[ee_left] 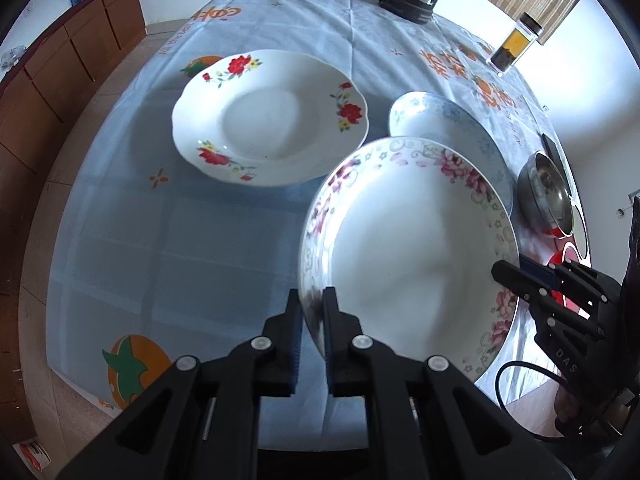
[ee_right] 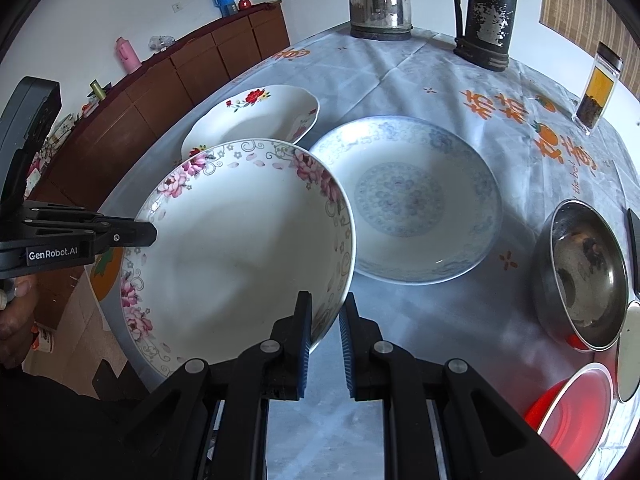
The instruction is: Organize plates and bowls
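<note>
A pink-flowered plate (ee_left: 408, 256) is held tilted above the table by both grippers. My left gripper (ee_left: 312, 300) is shut on its left rim. My right gripper (ee_right: 325, 312) grips its right rim (ee_right: 320, 320) and also shows in the left wrist view (ee_left: 516, 276). The same plate fills the left of the right wrist view (ee_right: 240, 248). A red-flowered plate (ee_left: 272, 116) lies on the table behind it. A blue-patterned plate (ee_right: 408, 200) lies to the right, partly hidden in the left wrist view (ee_left: 452, 116).
A steel bowl (ee_right: 580, 276) and a red-rimmed dish (ee_right: 576, 404) sit at the table's right edge. A kettle (ee_right: 380, 0), a dark thermos (ee_right: 486, 12) and a spice jar (ee_right: 598, 88) stand at the back. A wooden sideboard (ee_right: 160, 92) runs along the left.
</note>
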A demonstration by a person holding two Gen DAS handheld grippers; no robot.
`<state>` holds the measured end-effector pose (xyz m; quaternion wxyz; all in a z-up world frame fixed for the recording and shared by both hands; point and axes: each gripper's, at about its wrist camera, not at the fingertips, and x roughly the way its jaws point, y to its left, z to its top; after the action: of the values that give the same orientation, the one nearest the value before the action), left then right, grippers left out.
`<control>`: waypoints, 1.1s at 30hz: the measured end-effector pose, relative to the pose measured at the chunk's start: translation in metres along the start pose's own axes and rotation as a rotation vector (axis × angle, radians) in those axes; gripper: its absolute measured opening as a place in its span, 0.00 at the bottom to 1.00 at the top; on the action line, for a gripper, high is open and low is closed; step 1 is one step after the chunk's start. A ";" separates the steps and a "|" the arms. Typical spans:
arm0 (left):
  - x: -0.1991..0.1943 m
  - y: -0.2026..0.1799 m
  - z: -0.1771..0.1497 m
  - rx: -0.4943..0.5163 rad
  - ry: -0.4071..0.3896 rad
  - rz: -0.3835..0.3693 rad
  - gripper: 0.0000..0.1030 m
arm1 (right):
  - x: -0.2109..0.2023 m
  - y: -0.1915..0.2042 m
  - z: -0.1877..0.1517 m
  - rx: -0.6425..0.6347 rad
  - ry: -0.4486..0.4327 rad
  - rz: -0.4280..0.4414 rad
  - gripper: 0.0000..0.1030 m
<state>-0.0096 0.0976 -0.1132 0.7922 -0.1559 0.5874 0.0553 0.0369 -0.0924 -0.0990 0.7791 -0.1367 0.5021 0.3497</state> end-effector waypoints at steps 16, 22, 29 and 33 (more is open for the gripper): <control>0.002 -0.018 0.016 0.049 -0.006 -0.014 0.06 | -0.005 -0.023 0.004 0.040 -0.024 -0.026 0.14; 0.002 -0.024 0.022 0.059 -0.008 -0.017 0.06 | -0.006 -0.029 0.004 0.050 -0.030 -0.033 0.14; 0.003 -0.030 0.028 0.073 -0.013 -0.021 0.06 | -0.008 -0.036 0.007 0.060 -0.039 -0.041 0.14; 0.004 -0.032 0.032 0.080 -0.012 -0.024 0.06 | -0.008 -0.040 0.008 0.066 -0.041 -0.045 0.14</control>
<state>0.0299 0.0768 -0.1028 0.8019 -0.1309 0.5824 0.0231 0.0678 -0.1200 -0.0941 0.8009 -0.1150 0.4941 0.3181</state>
